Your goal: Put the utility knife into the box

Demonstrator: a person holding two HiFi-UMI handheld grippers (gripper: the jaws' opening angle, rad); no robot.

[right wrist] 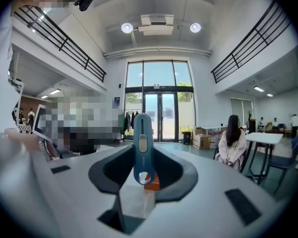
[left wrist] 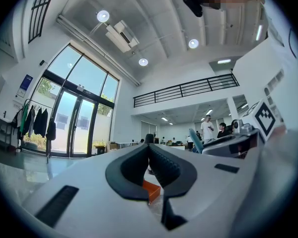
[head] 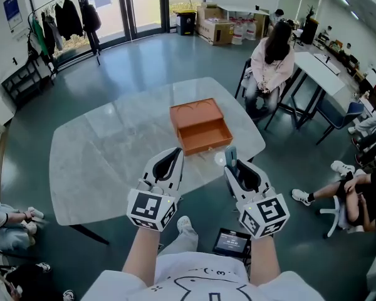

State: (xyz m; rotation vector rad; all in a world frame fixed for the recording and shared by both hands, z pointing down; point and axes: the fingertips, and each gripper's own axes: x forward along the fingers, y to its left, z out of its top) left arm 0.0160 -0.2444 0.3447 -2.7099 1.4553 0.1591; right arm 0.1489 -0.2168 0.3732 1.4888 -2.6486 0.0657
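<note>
An orange box (head: 200, 127) lies open on the pale marble table (head: 113, 149), lid flipped back, its tray empty. My right gripper (head: 232, 166) hovers over the table's near edge, just short of the box, shut on a blue utility knife (head: 230, 157) that stands up between its jaws. In the right gripper view the knife (right wrist: 143, 145) rises straight out of the right gripper (right wrist: 143, 155), with a sliver of the box (right wrist: 153, 183) behind it. My left gripper (head: 177, 152) hangs beside it to the left, shut and empty. In its own view the left gripper (left wrist: 149, 148) has its tips together and the box (left wrist: 151, 191) shows below.
A person in pink (head: 271, 61) sits on a chair beyond the table's far right corner, next to a white desk (head: 323, 68). Other people sit on the floor at the left (head: 6, 221) and right (head: 357, 190). A tablet (head: 232, 242) lies below my arms.
</note>
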